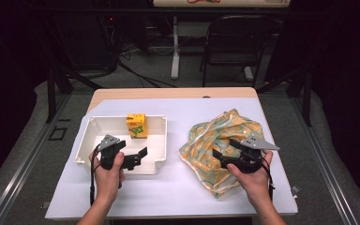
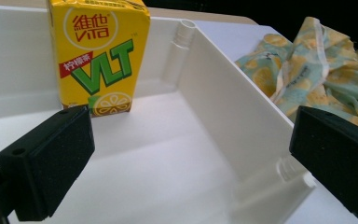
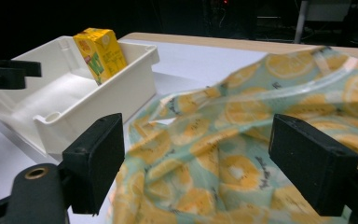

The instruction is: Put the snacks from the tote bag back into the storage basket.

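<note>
A yellow VLT drink carton (image 1: pixel 136 125) (image 2: pixel 98 56) (image 3: pixel 100 53) stands upright against the far wall of a white tray (image 1: pixel 86 140) (image 2: pixel 228 102) (image 3: pixel 116 98). My left gripper (image 1: pixel 138 158) (image 2: pixel 191 163) is open over the tray's near right part, and in the left gripper view one jaw is inside the tray and the other past its right wall. A crumpled lemon-print cloth (image 1: pixel 215 131) (image 2: pixel 317 70) (image 3: pixel 242 121) lies to the right of the tray. My right gripper (image 1: pixel 222 152) (image 3: pixel 200 163) hangs open low over the cloth, with nothing held.
The tray and cloth rest on a white sheet (image 1: pixel 183 187) over a wooden table (image 1: pixel 168 93). A dark folding chair (image 1: pixel 236 42) and desk legs stand beyond the far edge. The left gripper (image 3: pixel 4 74) juts in at the left of the right gripper view.
</note>
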Tool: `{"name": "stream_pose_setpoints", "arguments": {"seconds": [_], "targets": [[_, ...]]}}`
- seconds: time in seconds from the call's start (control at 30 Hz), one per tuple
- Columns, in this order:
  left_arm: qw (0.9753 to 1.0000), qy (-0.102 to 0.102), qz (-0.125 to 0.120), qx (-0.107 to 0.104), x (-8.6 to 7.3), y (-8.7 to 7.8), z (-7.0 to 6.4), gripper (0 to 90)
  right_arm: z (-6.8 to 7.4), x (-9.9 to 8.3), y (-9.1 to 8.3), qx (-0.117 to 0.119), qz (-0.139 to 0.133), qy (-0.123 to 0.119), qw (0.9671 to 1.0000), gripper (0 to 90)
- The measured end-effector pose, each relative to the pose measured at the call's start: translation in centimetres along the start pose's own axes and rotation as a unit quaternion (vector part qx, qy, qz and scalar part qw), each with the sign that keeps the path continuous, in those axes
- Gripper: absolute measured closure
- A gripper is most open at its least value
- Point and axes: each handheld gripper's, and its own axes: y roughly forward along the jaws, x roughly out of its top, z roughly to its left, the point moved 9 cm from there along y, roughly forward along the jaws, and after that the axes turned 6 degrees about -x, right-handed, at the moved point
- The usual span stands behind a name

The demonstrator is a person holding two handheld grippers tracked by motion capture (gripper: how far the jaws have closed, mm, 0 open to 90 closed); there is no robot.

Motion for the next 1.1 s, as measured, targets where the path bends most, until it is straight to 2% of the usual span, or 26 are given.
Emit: {"name": "stream_pose_setpoints", "arguments": {"seconds": [0.6,0.97,1.1], "targets": [[0.9994,0.032,0.001,-0.013,-2.4,-3.3,-1.5,0.2,-3.5,-2.8,-2.9,-0.034,0.022,0.0,0.9992,15.8],[0.9993,0.036,-0.009,-0.009,-3.4,-5.8,-0.9,0.2,-5.2,-4.5,-5.2,-0.048,0.024,0.008,0.9985,15.1],[0.9992,0.037,-0.013,-0.005,-3.9,-6.6,-0.3,0.2,-5.8,-4.9,-5.9,-0.053,0.026,0.006,0.9982,15.0]]}}
